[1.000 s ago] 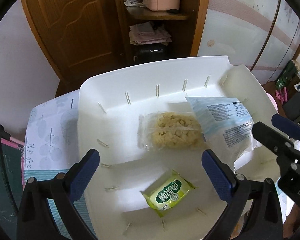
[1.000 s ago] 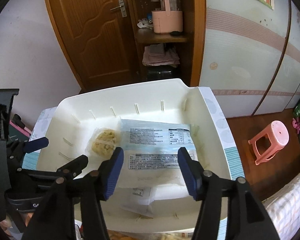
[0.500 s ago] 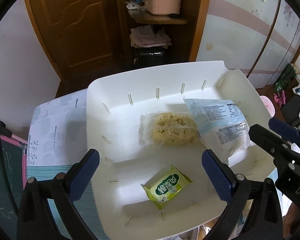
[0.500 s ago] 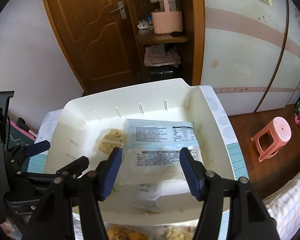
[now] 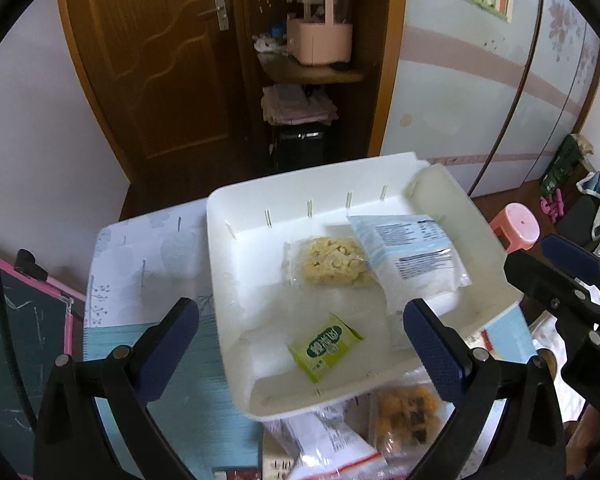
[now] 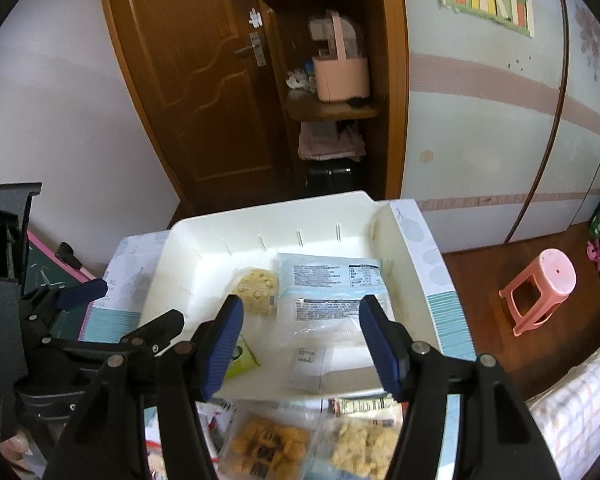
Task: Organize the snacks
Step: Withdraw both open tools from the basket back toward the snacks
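Note:
A white tray point(image 5: 236, 264) point(image 6: 268, 212) on the table holds three snacks. A clear pack of pale yellow puffs point(image 5: 332, 264) point(image 6: 258, 286) lies mid-tray. A light-blue and white packet point(image 5: 412, 252) point(image 6: 328, 280) partly overlaps it from the right. A small green packet point(image 5: 324, 346) point(image 6: 242, 356) rests near the front wall. Loose packs lie in front of the tray: an orange-brown one point(image 5: 408, 408) point(image 6: 268, 444) and a yellow one point(image 6: 364, 444). My left gripper point(image 5: 300, 320) point(image 6: 128, 308) hangs open above the tray's front. My right gripper point(image 6: 302, 316) point(image 5: 532, 254) is open too, holding nothing.
A patterned cloth point(image 5: 140, 264) covers the table left of the tray. A pink-framed chalkboard point(image 5: 24, 320) leans at the left. A pink stool point(image 6: 540, 288) stands on the floor to the right. Behind are a wooden door point(image 5: 160, 60) and a shelf with a pink basket point(image 5: 320, 36).
Both grippers have risen and pulled back from the tray, which now looks smaller. The loose packs in front of the tray have come into view. The snacks in the tray have not moved.

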